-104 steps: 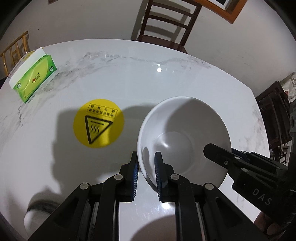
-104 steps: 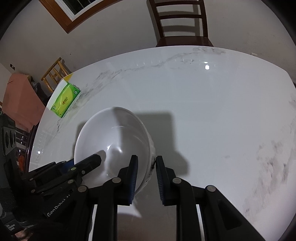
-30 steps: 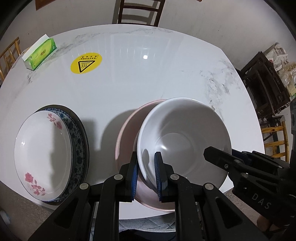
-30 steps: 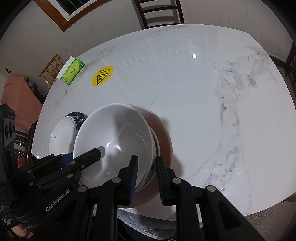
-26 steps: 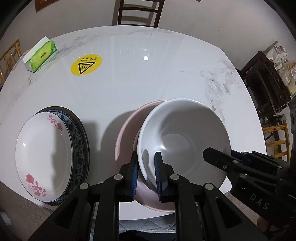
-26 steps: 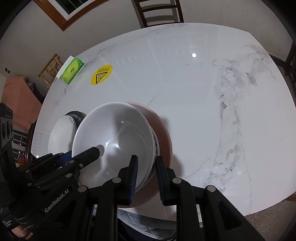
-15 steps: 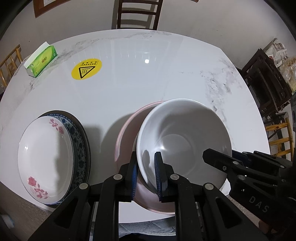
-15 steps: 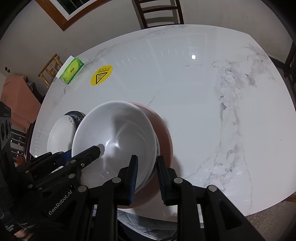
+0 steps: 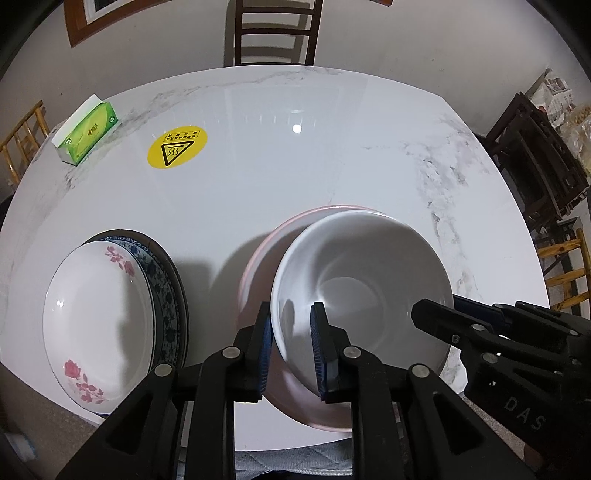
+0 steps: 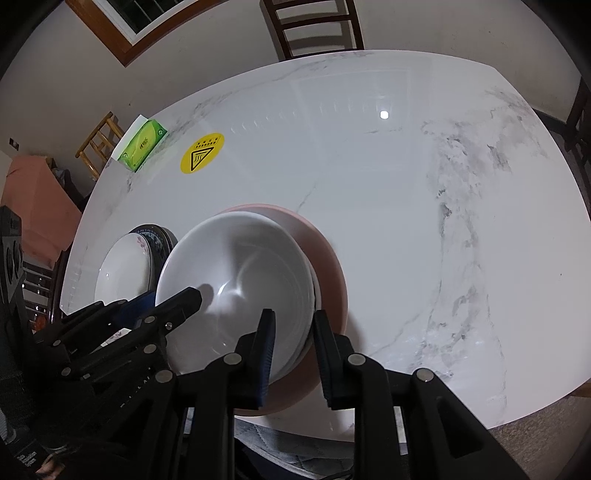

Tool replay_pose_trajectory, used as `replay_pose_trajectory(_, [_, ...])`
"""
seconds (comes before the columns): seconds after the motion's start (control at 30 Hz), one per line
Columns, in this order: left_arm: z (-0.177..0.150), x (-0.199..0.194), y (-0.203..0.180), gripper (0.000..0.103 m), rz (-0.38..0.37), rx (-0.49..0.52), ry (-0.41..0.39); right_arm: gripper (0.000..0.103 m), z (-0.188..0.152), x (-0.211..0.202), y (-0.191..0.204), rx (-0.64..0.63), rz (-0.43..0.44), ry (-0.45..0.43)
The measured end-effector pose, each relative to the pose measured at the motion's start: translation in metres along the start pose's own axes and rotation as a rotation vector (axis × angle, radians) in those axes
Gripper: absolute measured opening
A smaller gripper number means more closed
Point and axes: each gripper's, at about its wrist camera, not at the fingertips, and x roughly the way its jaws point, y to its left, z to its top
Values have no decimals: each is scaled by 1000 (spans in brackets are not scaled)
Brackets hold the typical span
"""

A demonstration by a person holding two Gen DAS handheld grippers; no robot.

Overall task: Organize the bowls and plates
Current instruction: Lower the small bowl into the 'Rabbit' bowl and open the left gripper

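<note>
The left gripper [image 9: 292, 347] is nearly closed, clenched on the near left rim of the white bowl [image 9: 369, 280]. One blue-lined pad lies against the outside of the wall and the other reaches inside. Its jaws have just been easing apart a touch, with the rim between them. The right gripper [image 10: 293, 343] is pinched just as narrowly over the bowl's near right rim, one finger inside and one outside, so the bowl is grasped from both sides at once. Both tools point steeply down at the table from its near edge, side by side. Each shows in the other's camera as a black linkage leaning in over the bowl. The white bowl sits upright, nested in a wider pink dish [image 9: 258, 266] on the white marble table [image 9: 332, 155], close to the near edge. From the right wrist camera a second white rim peeks out just under the bowl's far side, though what it belongs to is hard to tell. Just left of the pink dish, a white plate with pink flowers [image 9: 96, 317] rests on a dark blue-patterned plate [image 9: 166, 295]. Farther back on the left lie a round yellow warning sticker [image 9: 177, 146] and a green tissue box [image 9: 88, 129], and a dark wooden chair [image 9: 275, 33] stands beyond the far edge.
</note>
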Motion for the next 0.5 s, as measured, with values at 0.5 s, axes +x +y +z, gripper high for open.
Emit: replay_pose_trajectory(0.5, [-3, -12, 3, 37, 8, -19, -66, 34, -4, -21, 8, -16, -10, -90])
